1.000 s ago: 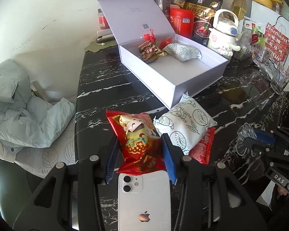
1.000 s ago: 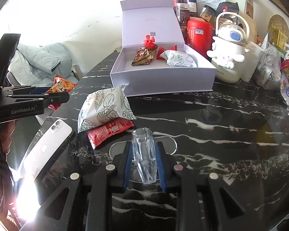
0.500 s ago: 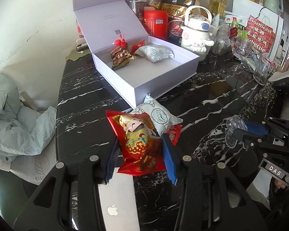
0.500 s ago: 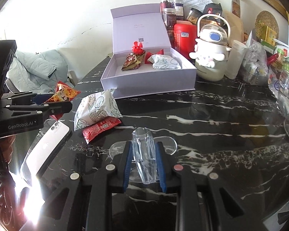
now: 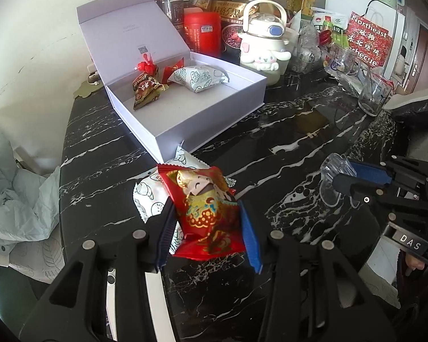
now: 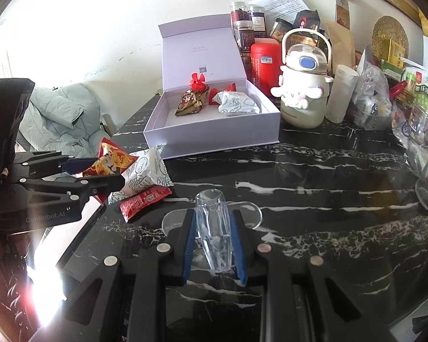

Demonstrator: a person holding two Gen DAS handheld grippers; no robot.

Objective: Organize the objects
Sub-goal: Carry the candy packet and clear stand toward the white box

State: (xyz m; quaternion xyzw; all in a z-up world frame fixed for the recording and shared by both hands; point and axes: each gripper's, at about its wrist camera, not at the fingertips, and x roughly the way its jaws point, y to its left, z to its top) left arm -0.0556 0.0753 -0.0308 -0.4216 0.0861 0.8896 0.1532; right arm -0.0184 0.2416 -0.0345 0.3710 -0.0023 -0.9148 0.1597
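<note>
My left gripper [image 5: 207, 225] is shut on a red snack packet [image 5: 205, 208] with a cartoon figure and holds it above the black marble table [image 5: 105, 176]; it also shows in the right wrist view [image 6: 111, 162]. My right gripper [image 6: 214, 242] is shut on a small clear glass [image 6: 214, 228]. An open lilac gift box [image 5: 202, 114] stands ahead, with wrapped sweets [image 5: 145, 85] and a white patterned packet [image 5: 199, 78] inside. Another white patterned packet [image 6: 145, 171] and a small red packet [image 6: 142, 202] lie on the table in front of the box.
A white phone [image 5: 154, 305] lies under my left gripper. Behind the box stand a red tin [image 5: 202, 32], jars, a white cartoon kettle [image 5: 264, 51] and bags. Glasses [image 5: 375, 94] stand at the right. A pale green jacket [image 5: 17, 193] lies off the table's left edge.
My left gripper has risen and moved forward with the red packet, toward the box; the phone has slid under its base. My right gripper holds the glass almost still.
</note>
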